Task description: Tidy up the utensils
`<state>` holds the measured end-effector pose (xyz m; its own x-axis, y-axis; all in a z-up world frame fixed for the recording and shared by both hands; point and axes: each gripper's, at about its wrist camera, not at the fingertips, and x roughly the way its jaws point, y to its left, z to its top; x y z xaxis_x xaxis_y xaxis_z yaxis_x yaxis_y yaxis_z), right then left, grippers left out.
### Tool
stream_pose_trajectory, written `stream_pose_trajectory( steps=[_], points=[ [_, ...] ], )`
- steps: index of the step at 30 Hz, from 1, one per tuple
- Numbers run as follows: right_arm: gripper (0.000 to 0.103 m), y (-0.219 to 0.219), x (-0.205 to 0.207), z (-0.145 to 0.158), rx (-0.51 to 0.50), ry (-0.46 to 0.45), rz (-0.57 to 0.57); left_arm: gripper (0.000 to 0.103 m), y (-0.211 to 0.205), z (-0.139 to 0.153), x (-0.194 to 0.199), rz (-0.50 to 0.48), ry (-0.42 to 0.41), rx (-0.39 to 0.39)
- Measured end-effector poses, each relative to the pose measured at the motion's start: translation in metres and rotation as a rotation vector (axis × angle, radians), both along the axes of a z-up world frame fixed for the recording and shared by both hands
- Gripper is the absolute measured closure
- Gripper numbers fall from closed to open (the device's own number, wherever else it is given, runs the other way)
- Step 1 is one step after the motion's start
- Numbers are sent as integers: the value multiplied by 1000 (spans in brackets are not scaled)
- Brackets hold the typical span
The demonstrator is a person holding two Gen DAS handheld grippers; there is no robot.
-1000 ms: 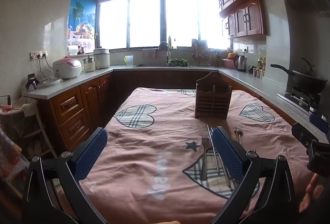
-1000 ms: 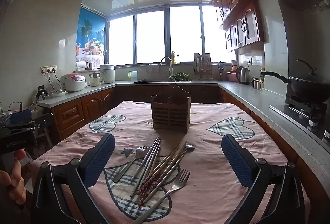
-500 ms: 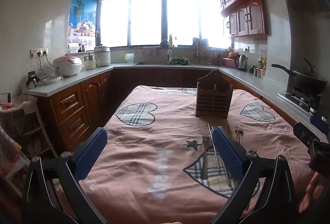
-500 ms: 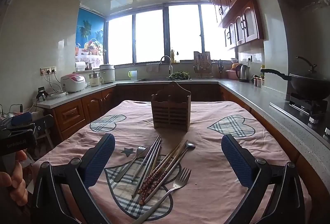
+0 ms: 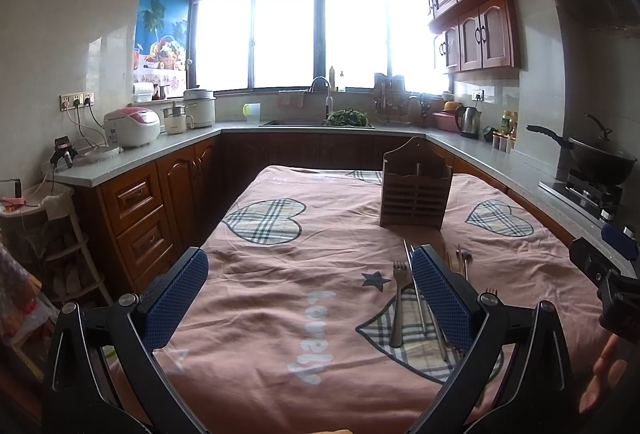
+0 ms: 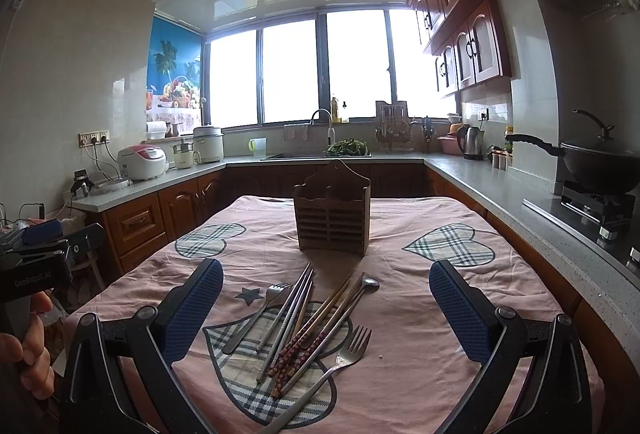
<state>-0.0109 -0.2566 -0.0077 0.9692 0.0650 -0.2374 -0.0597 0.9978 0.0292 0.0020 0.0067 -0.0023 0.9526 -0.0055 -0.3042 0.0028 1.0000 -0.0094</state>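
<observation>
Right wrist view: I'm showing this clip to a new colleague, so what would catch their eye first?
Probably the loose heap of forks, a spoon and chopsticks on the pink heart-patterned cloth, lying between the open fingers of the right gripper. Just behind stands the wooden holder, seemingly empty, with the bright windows glaring beyond.
</observation>
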Motion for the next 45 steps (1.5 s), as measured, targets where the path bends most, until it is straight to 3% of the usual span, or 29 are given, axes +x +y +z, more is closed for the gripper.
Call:
stream_pose_trajectory(
  steps=[35,45],
  points=[
    [0,7,4,-2,-1,8,6,0,-3,0,6,2,10,-3],
    [0,2,13,-8,12,32,4,0,-4,-9,25,-39,82,-12]
  ],
)
